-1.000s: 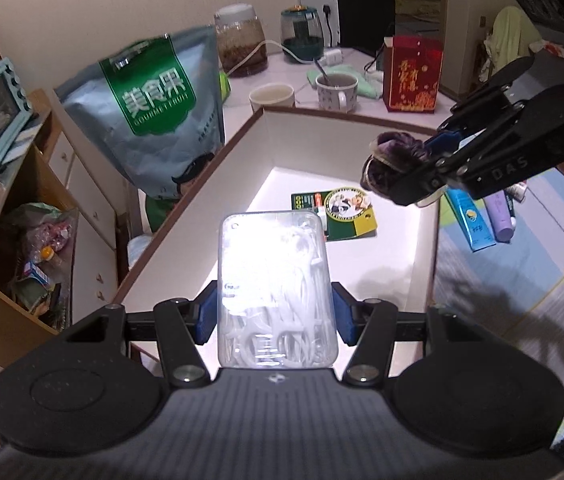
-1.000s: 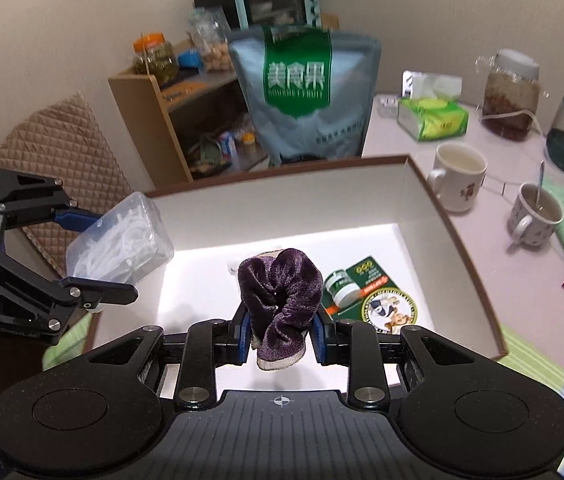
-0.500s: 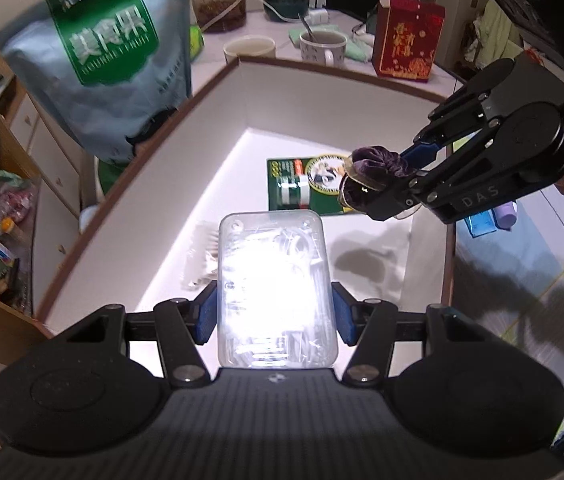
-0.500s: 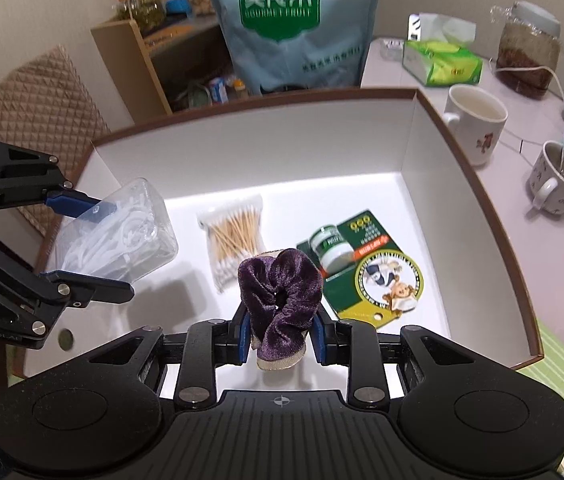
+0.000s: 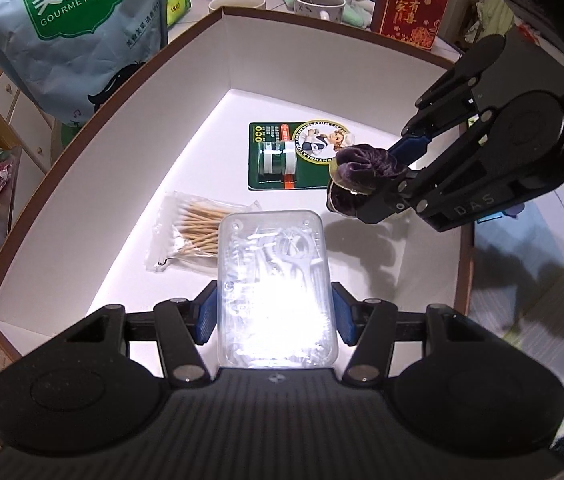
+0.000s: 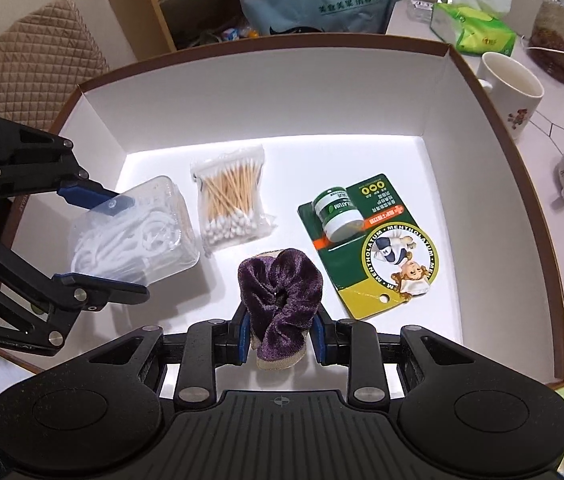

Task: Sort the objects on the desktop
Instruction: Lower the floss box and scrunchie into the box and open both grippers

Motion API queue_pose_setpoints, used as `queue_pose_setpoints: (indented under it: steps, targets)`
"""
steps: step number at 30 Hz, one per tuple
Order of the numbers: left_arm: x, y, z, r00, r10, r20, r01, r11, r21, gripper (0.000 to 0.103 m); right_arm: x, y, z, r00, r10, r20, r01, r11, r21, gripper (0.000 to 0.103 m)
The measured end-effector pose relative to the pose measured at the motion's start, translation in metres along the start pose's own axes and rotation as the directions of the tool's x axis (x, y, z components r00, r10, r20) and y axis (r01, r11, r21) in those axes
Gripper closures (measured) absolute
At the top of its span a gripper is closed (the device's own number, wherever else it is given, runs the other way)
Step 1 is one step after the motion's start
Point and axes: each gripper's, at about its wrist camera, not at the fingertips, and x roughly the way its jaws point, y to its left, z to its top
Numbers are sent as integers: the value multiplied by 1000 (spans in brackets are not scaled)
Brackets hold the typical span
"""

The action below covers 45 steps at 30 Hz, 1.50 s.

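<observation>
Scrunchie and floss box above walled tray

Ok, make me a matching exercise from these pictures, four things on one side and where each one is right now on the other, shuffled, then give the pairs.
Things:
1. purple scrunchie
2. clear box of floss picks
3. bag of cotton swabs
4. green ointment card

Places:
A. flat on the box floor, nearest the right wall in the right wrist view
B. between the fingers of the left gripper
C. between the fingers of the right gripper
D. on the box floor, between the floss box and the card

Pairs: 1-C, 2-B, 3-D, 4-A
</observation>
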Motion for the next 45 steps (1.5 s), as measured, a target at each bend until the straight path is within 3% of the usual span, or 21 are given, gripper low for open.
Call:
queue_pose_setpoints:
  steps: [11, 13, 14, 20, 45]
  targets:
    - [12, -4, 8, 1000, 7, -28, -7, 1000, -1, 50, 11, -2, 5, 999, 8, -42, -7, 1000, 17, 73]
    - [14, -3, 8, 999, 16, -34, -17, 1000, -9, 49, 10, -1, 5, 999, -4, -47, 4, 1000, 15, 44]
    - [15, -3, 8, 999, 20, -39, -21, 1000, -11, 47, 9, -1, 5, 999, -15, -42, 15, 1000, 7, 24]
    - [12, -1, 6, 999, 18, -38, -19, 1000, -21, 41, 1, -2, 3, 999, -41, -29, 41, 999, 1, 24]
    - [-15, -7, 0, 997, 77, 0, -77, 997, -19, 35, -29, 10, -7, 998, -54, 34, 54, 998, 23, 24]
